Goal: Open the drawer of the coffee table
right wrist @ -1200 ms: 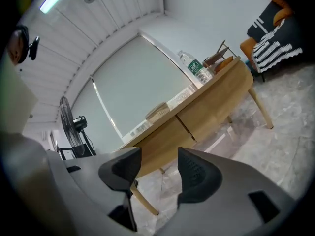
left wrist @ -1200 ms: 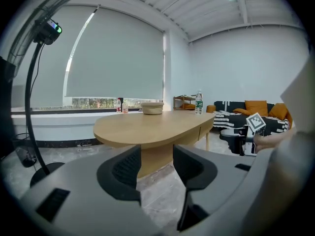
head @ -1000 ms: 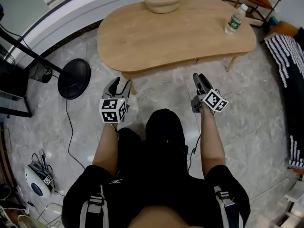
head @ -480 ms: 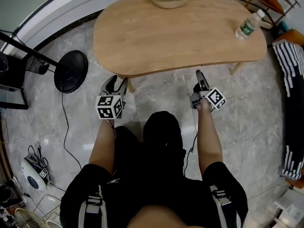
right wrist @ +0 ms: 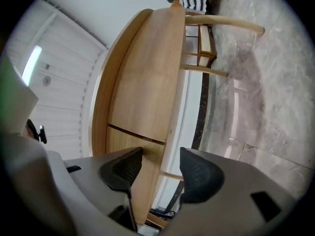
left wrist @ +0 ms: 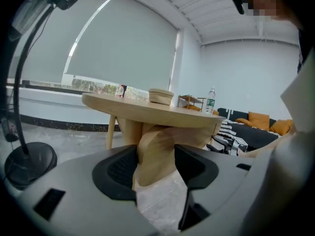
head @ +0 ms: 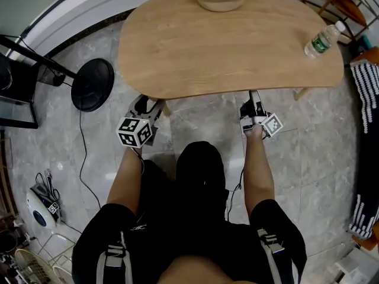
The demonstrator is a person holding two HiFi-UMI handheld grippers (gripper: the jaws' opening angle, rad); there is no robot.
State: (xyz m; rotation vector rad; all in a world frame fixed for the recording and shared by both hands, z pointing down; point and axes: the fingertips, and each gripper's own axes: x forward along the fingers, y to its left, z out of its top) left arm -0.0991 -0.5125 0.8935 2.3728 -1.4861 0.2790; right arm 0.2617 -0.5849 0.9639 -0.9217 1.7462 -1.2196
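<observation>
Both grippers have pushed up to the table [head: 225,46]: right gripper [head: 253,96], jaws apart, faces the drawer [right wrist: 140,92] just ahead; left gripper [head: 147,104] jaws opening, leg [left wrist: 155,151] between, ungripped.

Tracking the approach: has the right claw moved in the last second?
Yes: the right claw moved forward, up to the near edge of the table.

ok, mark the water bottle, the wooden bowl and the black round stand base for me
water bottle [head: 323,39], head view, on its label.
wooden bowl [head: 220,2], head view, on its near side.
black round stand base [head: 93,83], head view, middle of the disc.
</observation>
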